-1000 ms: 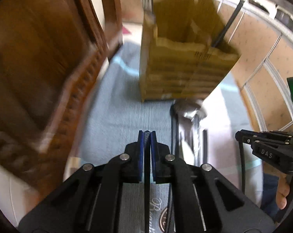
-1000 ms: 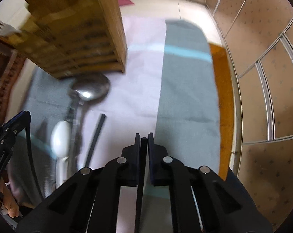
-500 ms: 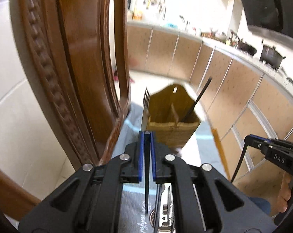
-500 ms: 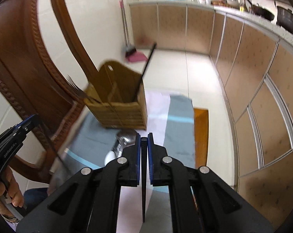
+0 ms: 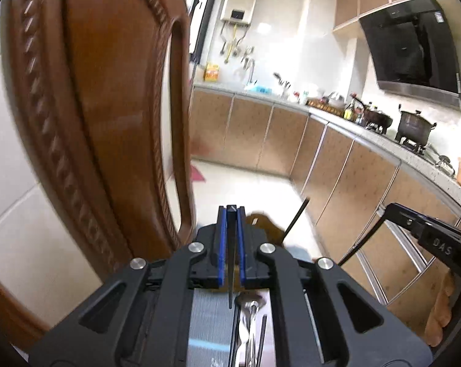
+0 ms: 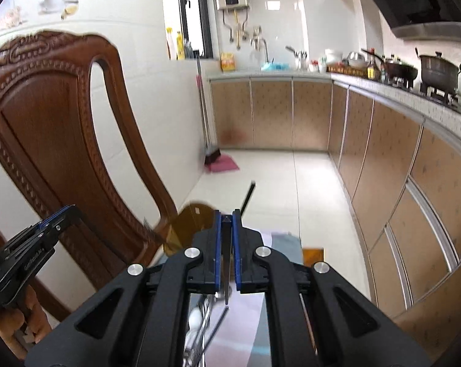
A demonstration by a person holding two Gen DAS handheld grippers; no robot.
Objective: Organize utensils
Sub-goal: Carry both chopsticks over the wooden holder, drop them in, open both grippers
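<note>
My left gripper (image 5: pixel 231 214) is shut with nothing between its blue pads. My right gripper (image 6: pixel 226 215) is shut and empty too. Both point up and away over the table. A brown wooden utensil holder (image 6: pixel 187 223) peeks out behind the right gripper, with a black chopstick (image 6: pixel 247 197) standing in it; in the left wrist view the holder (image 5: pixel 265 223) and chopstick (image 5: pixel 294 221) show just past the fingers. A metal ladle (image 5: pixel 250 302) and a black chopstick (image 5: pixel 262 336) lie on the mat below the left gripper. A white spoon (image 6: pixel 193 318) lies below the right one.
A carved wooden chair back (image 5: pixel 108 122) stands close on the left, also in the right wrist view (image 6: pixel 46 122). Kitchen cabinets (image 6: pixel 383 168) and a counter with pots (image 6: pixel 438 73) run along the right. A broom (image 6: pixel 210 153) leans by the wall. The grey-striped mat (image 5: pixel 209 321) covers the table.
Both grippers have tilted up from looking down at the table to looking across the kitchen. The holder and utensils have dropped low in view. Both stay shut.
</note>
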